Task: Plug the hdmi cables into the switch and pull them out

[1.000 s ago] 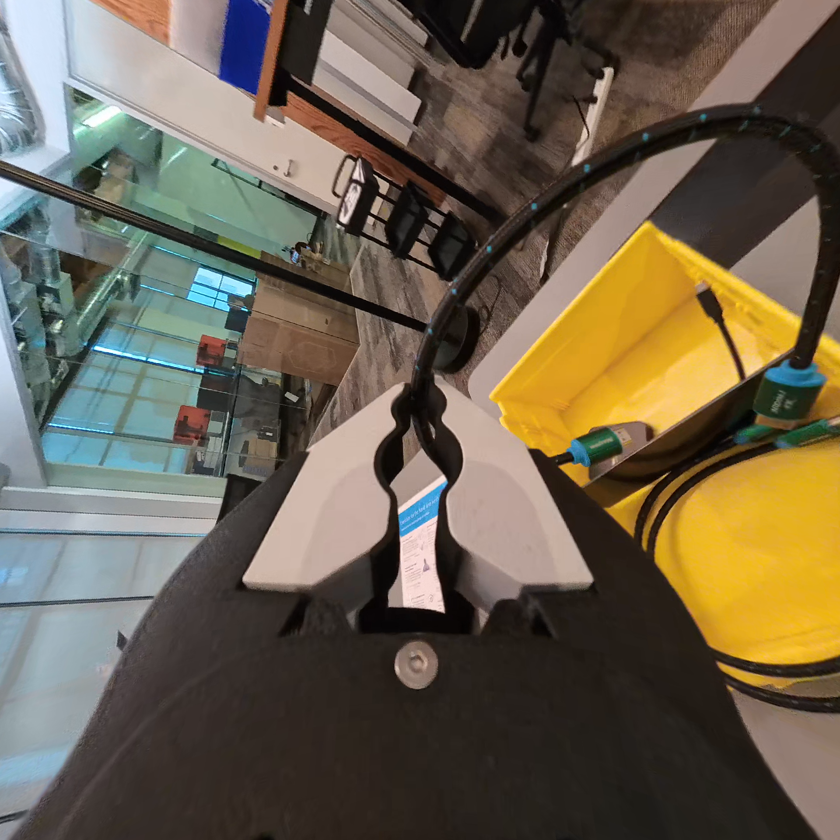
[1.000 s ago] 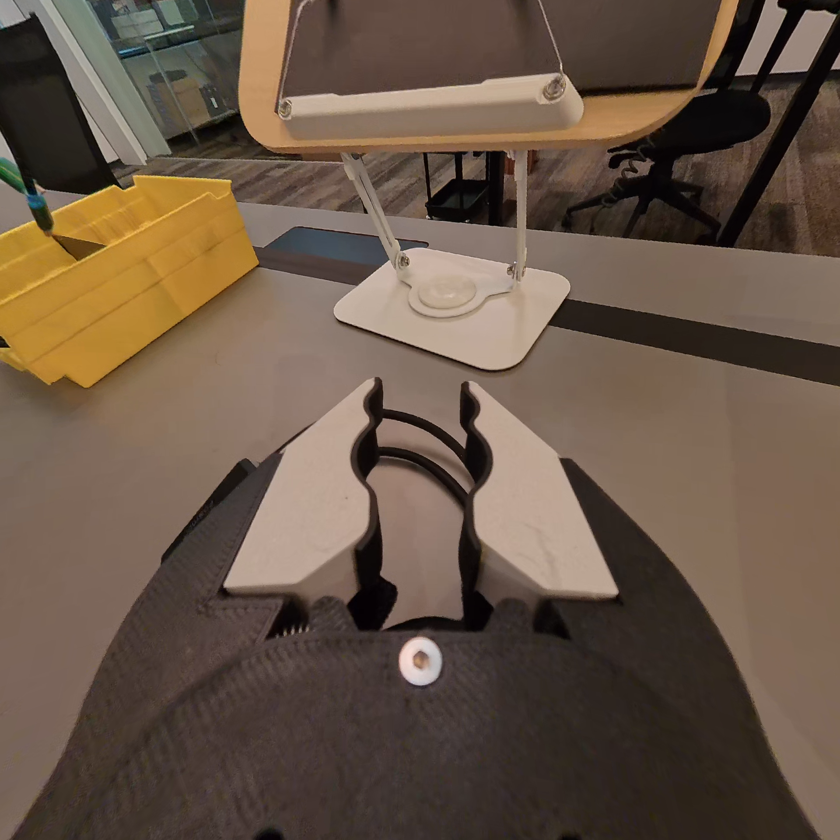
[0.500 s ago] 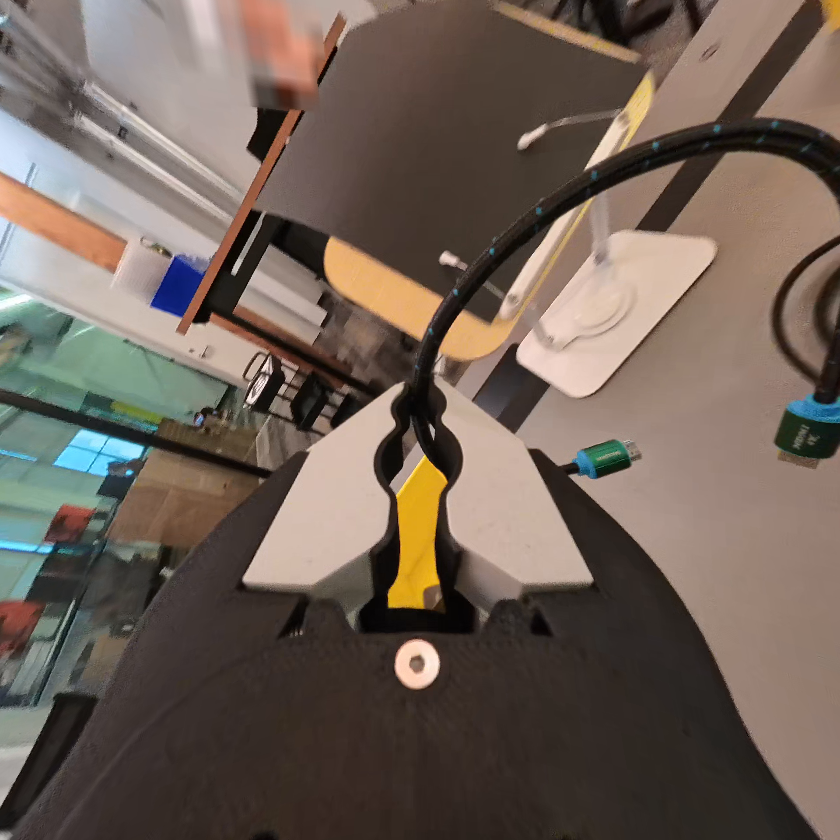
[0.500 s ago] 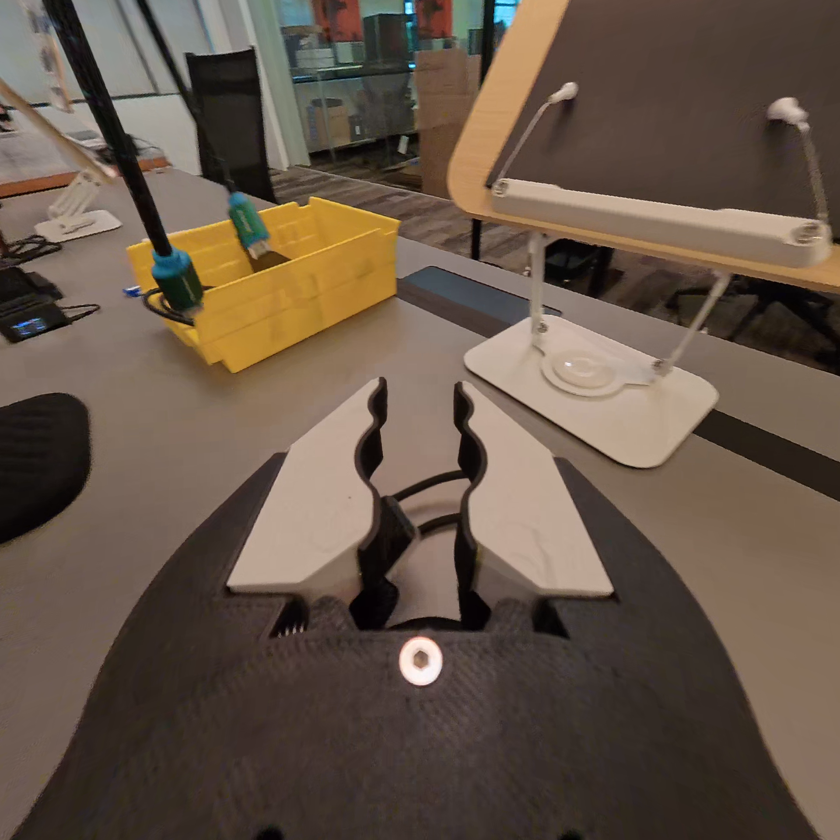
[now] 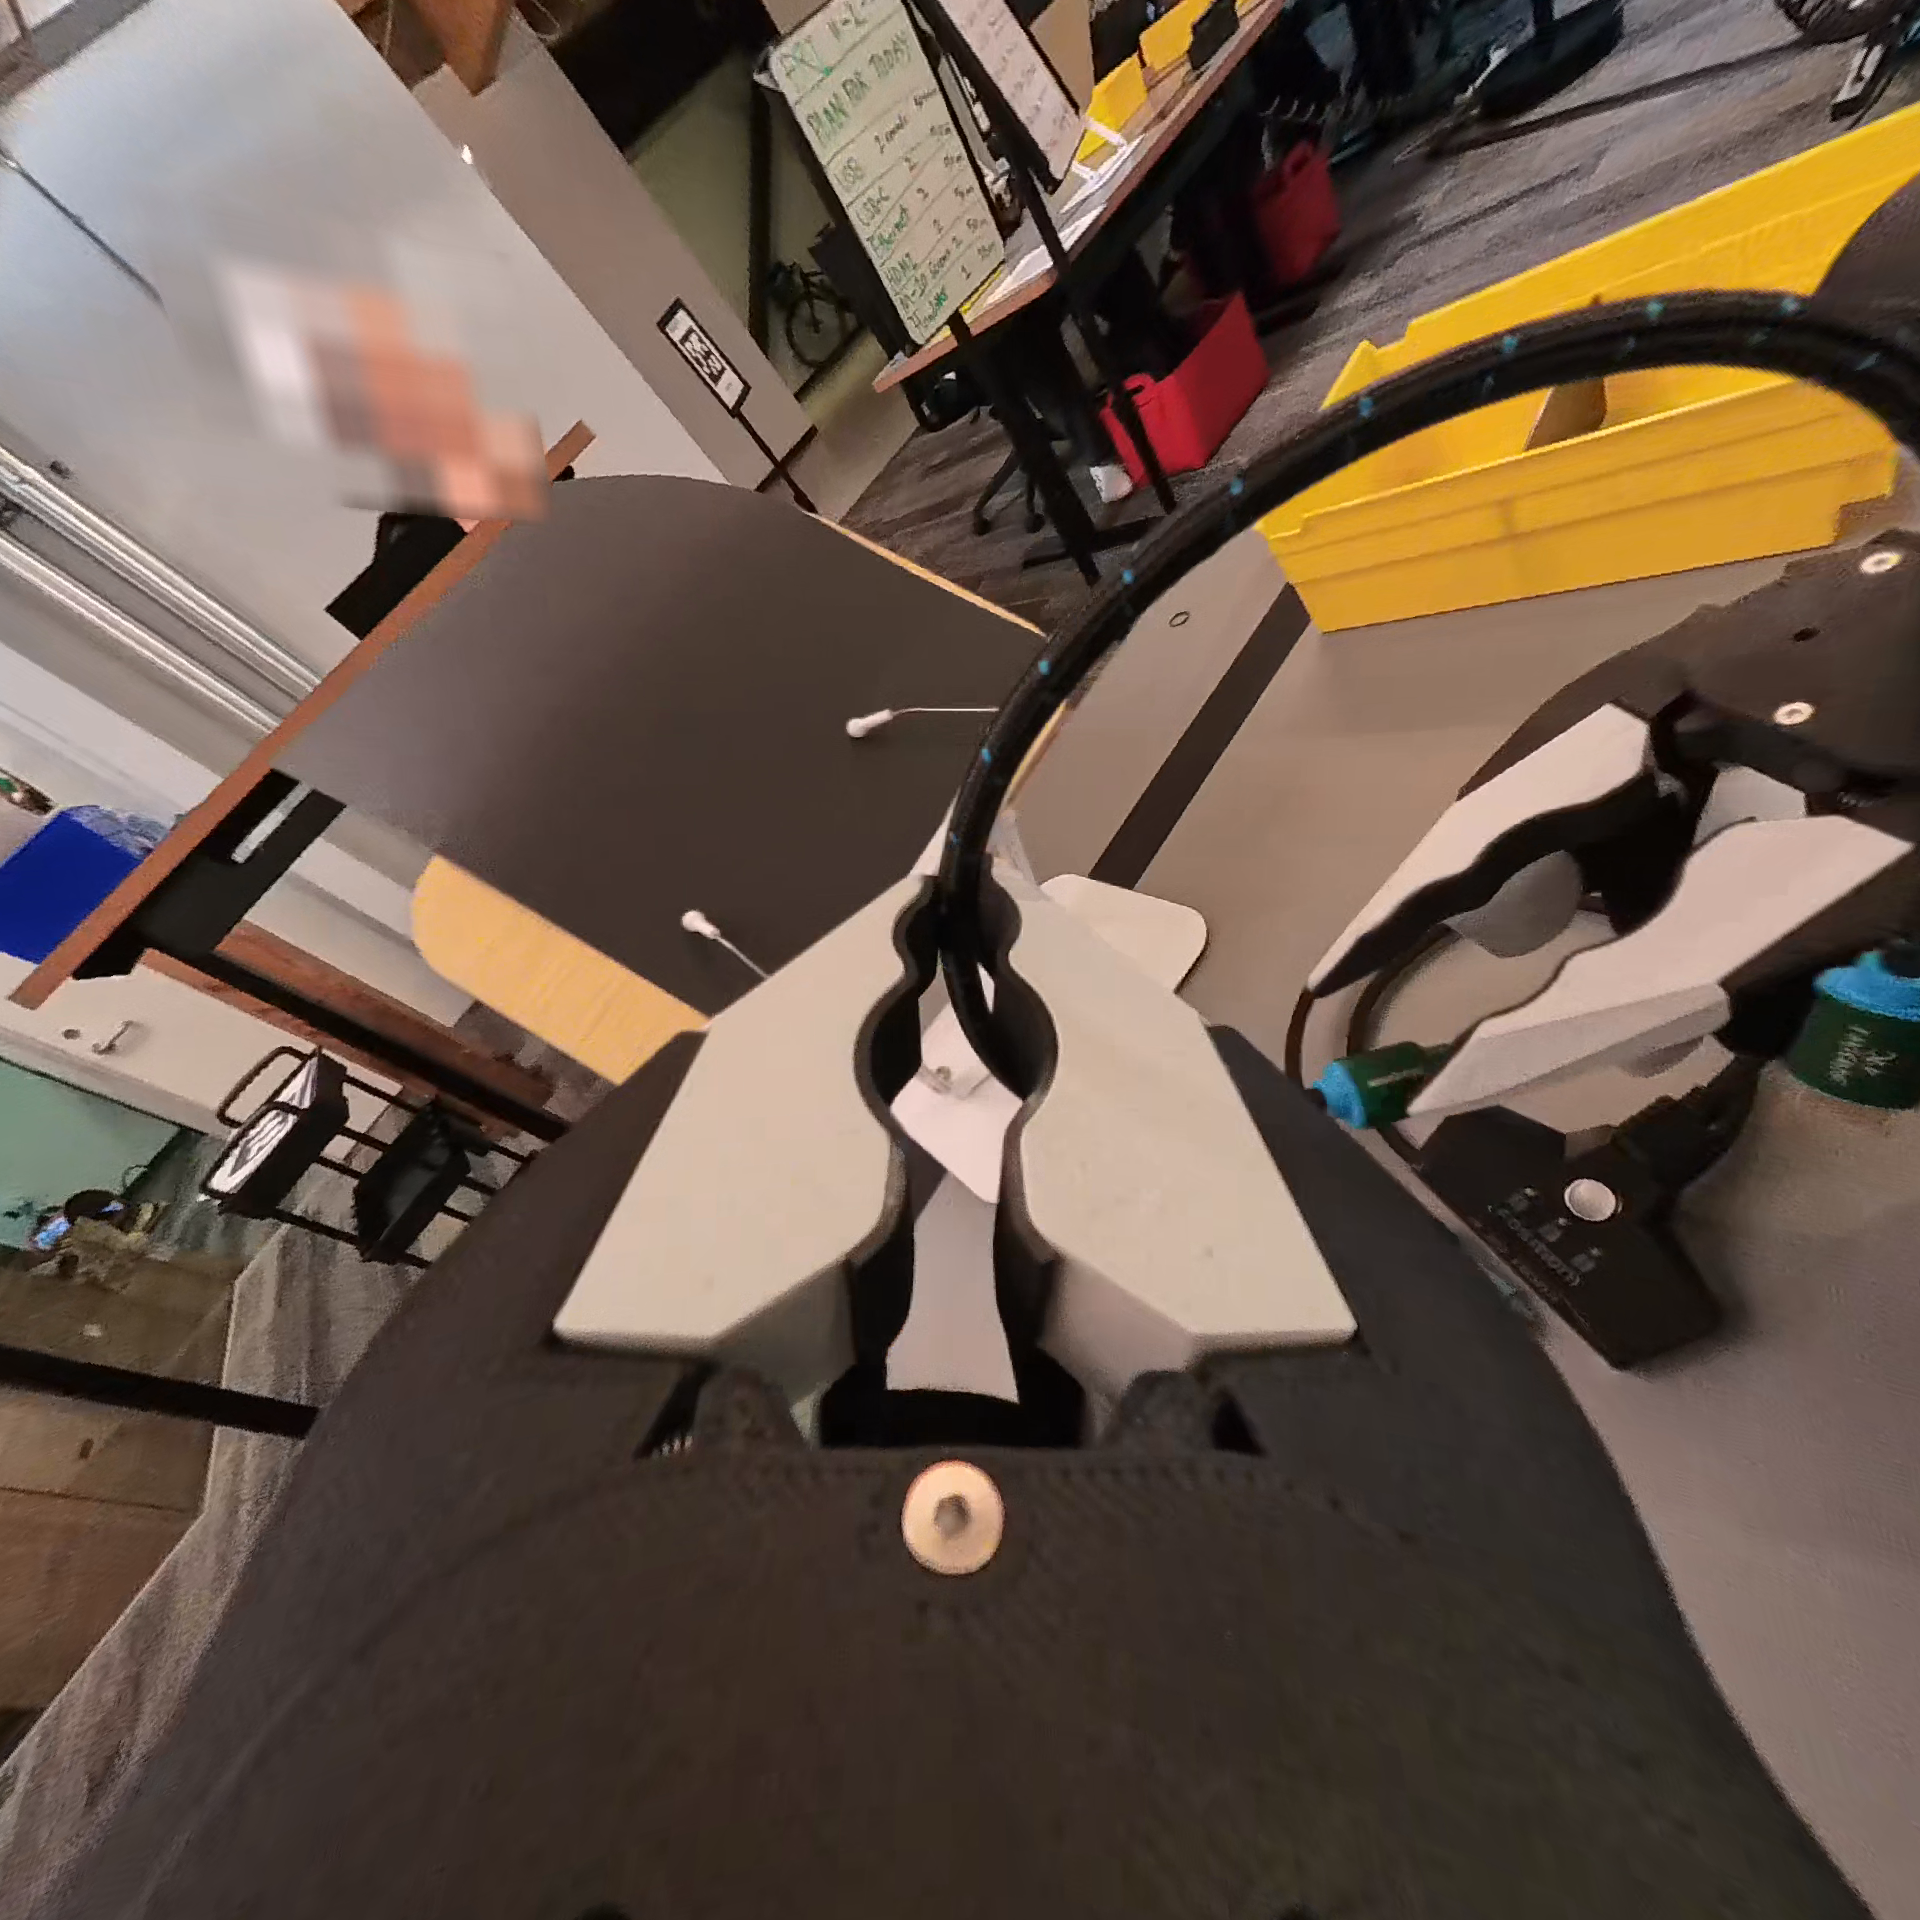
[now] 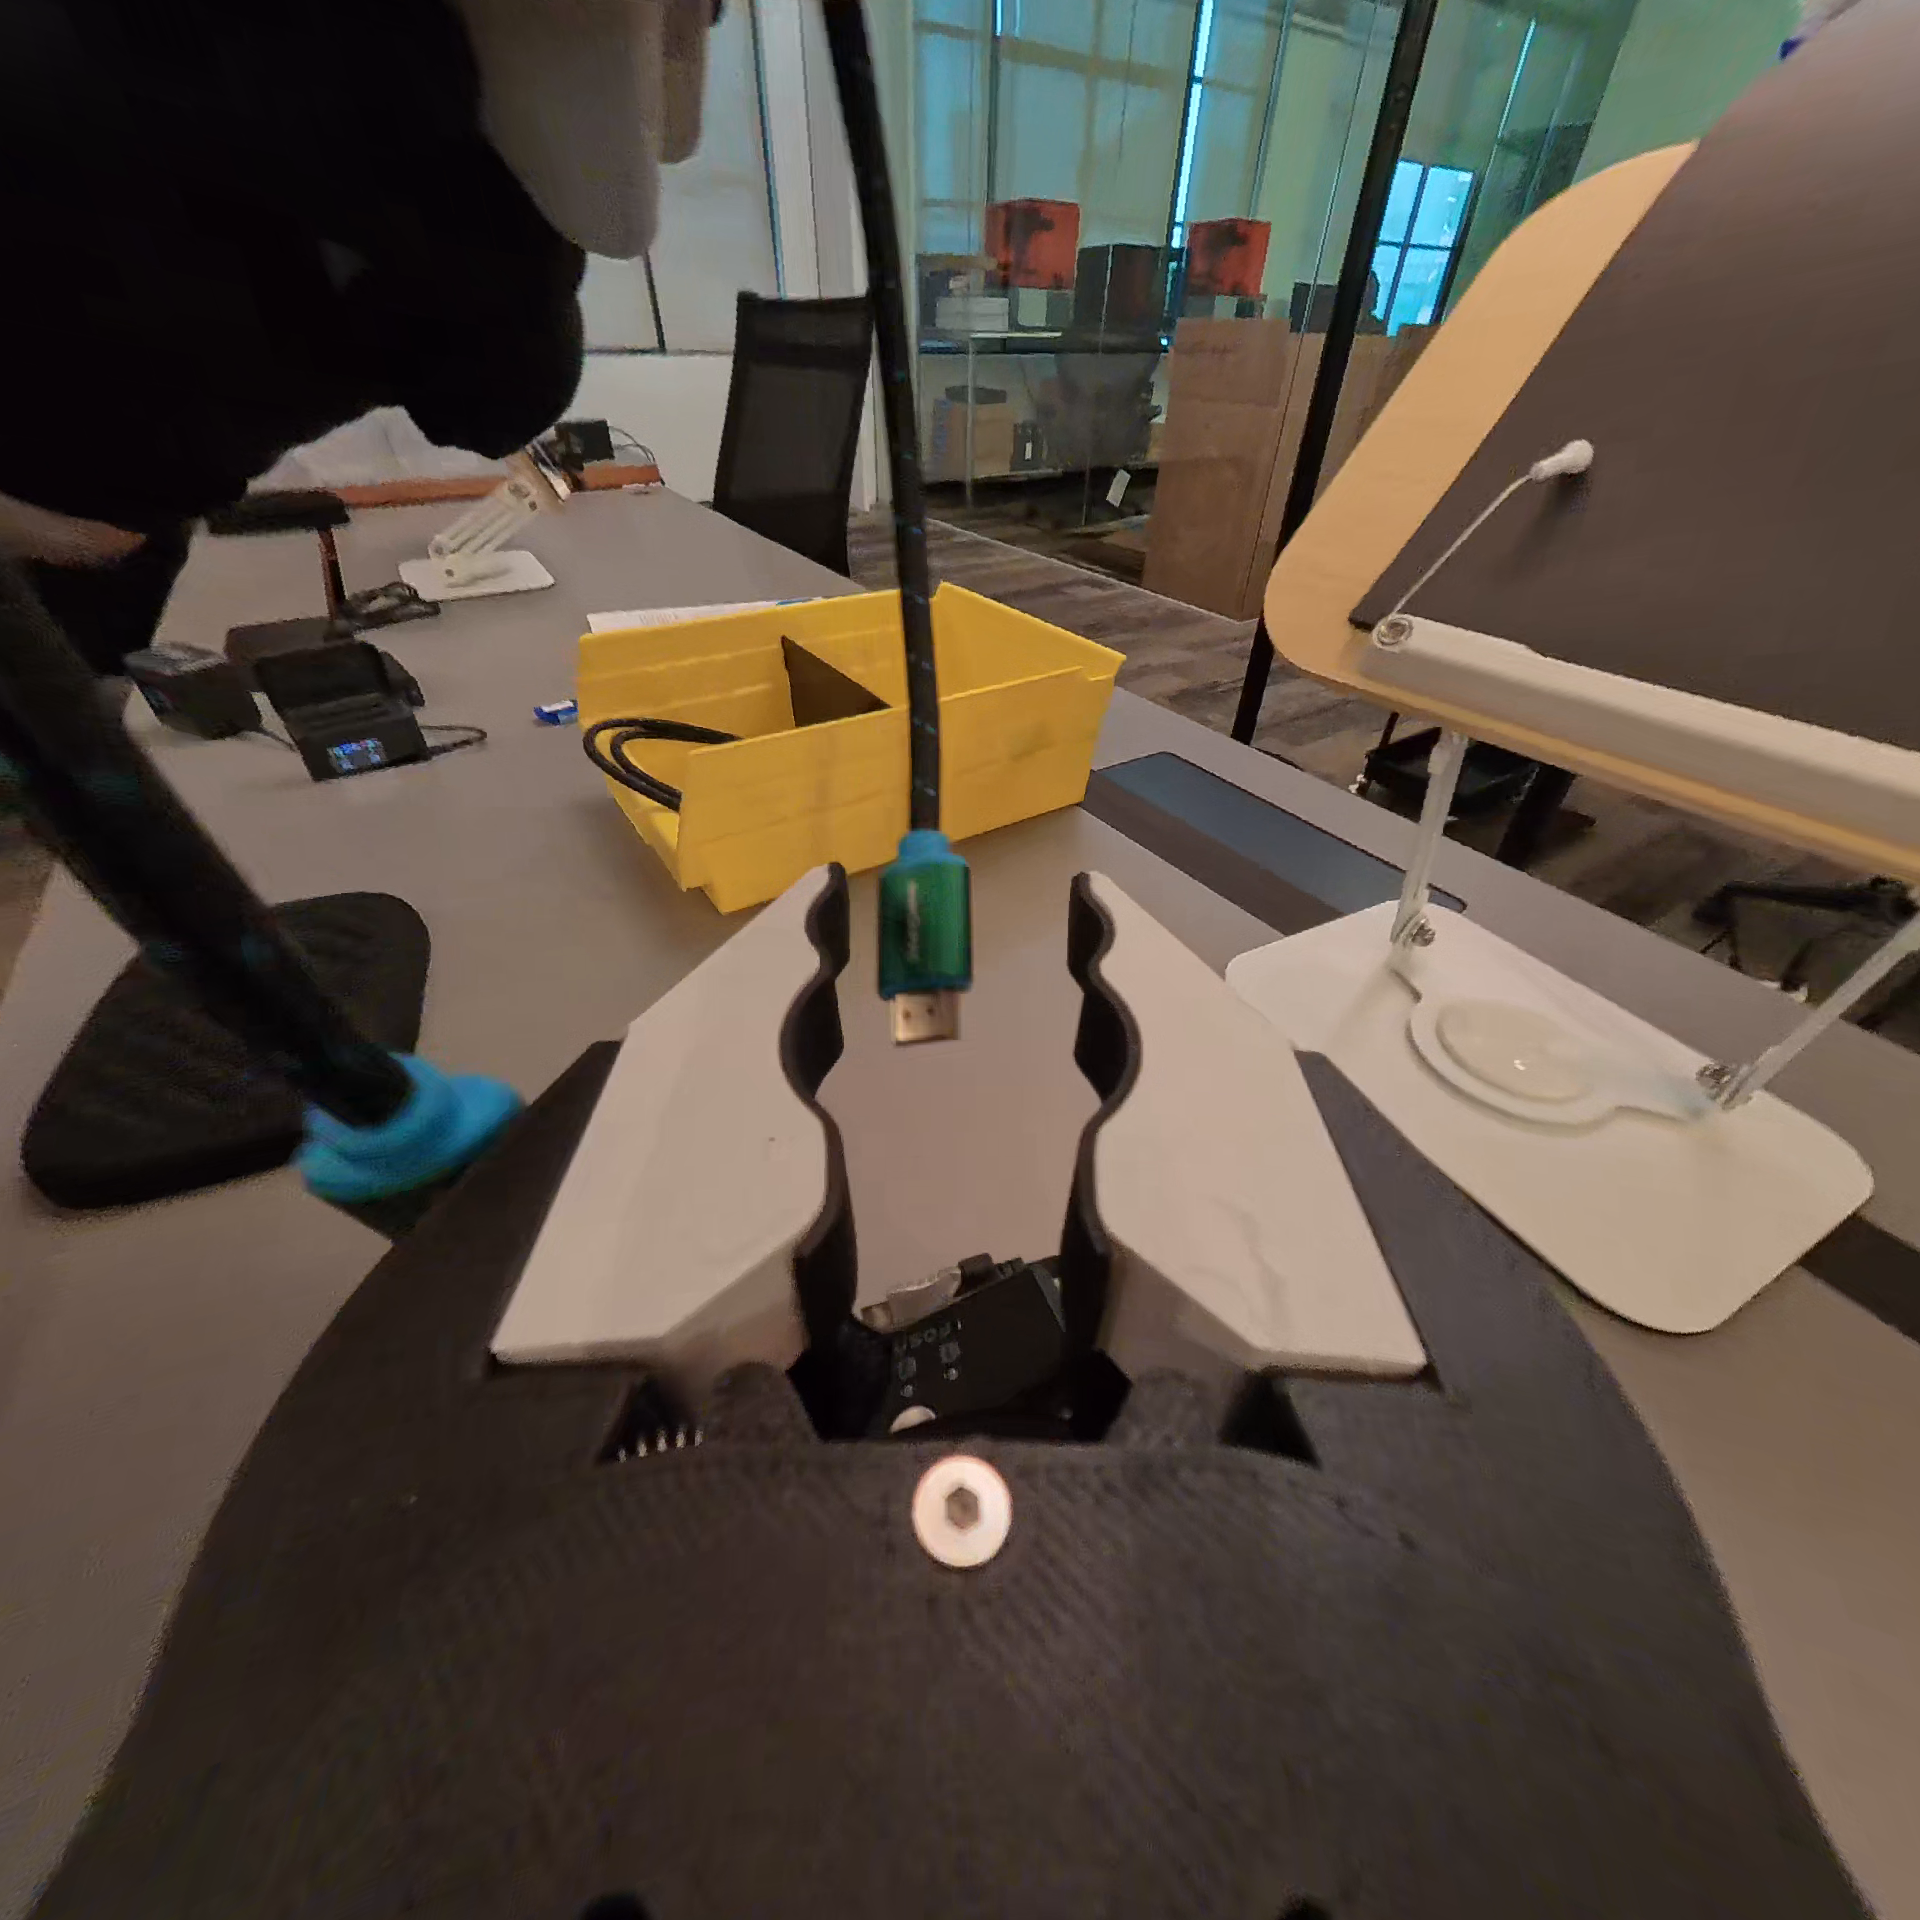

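My left gripper (image 5: 966,914) is shut on a black braided HDMI cable (image 5: 1226,488) that arcs up and right. In the right wrist view that cable (image 6: 894,416) hangs down and its green plug (image 6: 923,935) dangles between my right gripper's (image 6: 951,894) open fingers, touching neither. A second plug with a blue collar (image 6: 405,1132) hangs at the left. The black HDMI switch (image 6: 966,1340) lies on the table under the right gripper. It also shows in the left wrist view (image 5: 1569,1247), below the right gripper (image 5: 1361,1039).
A yellow bin (image 6: 852,727) with a cable loop stands behind on the grey table (image 6: 520,883). A white stand base (image 6: 1538,1122) holding a tilted board (image 6: 1662,416) is at the right. A black pad (image 6: 229,1049) lies at the left; small devices (image 6: 343,707) sit farther back. There is about 12 centimeters between the tips of the two grippers. To reach the black HDMI switch (image 6: 966,1340) in a straight line is about 15 centimeters for my right fingers, about 25 centimeters for my left. It is also in sight in the left wrist view (image 5: 1503,1193).
My left gripper has carried the cable from the yellow bin over to the right gripper. The right gripper has opened wider and turned left; the plug now hangs between its fingers.
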Demonstrator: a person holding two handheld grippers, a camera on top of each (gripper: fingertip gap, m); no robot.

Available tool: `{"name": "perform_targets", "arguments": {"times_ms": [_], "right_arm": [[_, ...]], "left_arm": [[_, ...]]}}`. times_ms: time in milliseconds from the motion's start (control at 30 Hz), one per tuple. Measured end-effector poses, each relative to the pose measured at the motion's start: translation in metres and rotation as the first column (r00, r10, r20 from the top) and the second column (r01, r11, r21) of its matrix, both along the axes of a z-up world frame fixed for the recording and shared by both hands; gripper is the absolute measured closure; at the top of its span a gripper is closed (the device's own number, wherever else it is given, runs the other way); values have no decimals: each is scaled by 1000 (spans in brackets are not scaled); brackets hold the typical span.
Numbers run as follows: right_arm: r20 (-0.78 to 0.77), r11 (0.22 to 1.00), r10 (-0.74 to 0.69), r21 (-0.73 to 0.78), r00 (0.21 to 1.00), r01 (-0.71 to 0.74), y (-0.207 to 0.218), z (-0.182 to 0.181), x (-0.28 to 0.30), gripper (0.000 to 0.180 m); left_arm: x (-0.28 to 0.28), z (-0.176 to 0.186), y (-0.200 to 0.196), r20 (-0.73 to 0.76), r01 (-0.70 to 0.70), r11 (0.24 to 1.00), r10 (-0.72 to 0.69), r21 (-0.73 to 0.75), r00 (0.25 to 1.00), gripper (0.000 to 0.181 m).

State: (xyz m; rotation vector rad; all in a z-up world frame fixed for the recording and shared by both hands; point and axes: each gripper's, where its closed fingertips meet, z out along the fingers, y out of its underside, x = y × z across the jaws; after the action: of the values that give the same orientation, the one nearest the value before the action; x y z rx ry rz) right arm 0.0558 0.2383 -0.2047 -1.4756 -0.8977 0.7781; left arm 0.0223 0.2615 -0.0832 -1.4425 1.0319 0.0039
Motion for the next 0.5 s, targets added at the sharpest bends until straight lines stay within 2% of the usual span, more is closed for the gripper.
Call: {"name": "perform_targets", "arguments": {"times_ms": [200, 333, 500], "right_arm": [[79, 998, -21, 66, 997, 15, -4, 0, -7, 140], [90, 995, -22, 104, 996, 13, -8, 6, -10, 156], [100, 991, -75, 114, 992, 64, -4, 9, -7, 156]], "left_arm": [[30, -18, -10, 15, 86, 994, -85, -66, 996, 176], [51, -31, -22, 11, 174, 979, -174, -106, 985, 176], [74, -43, -43, 50, 297, 939, -292, -175, 955, 176]]}}
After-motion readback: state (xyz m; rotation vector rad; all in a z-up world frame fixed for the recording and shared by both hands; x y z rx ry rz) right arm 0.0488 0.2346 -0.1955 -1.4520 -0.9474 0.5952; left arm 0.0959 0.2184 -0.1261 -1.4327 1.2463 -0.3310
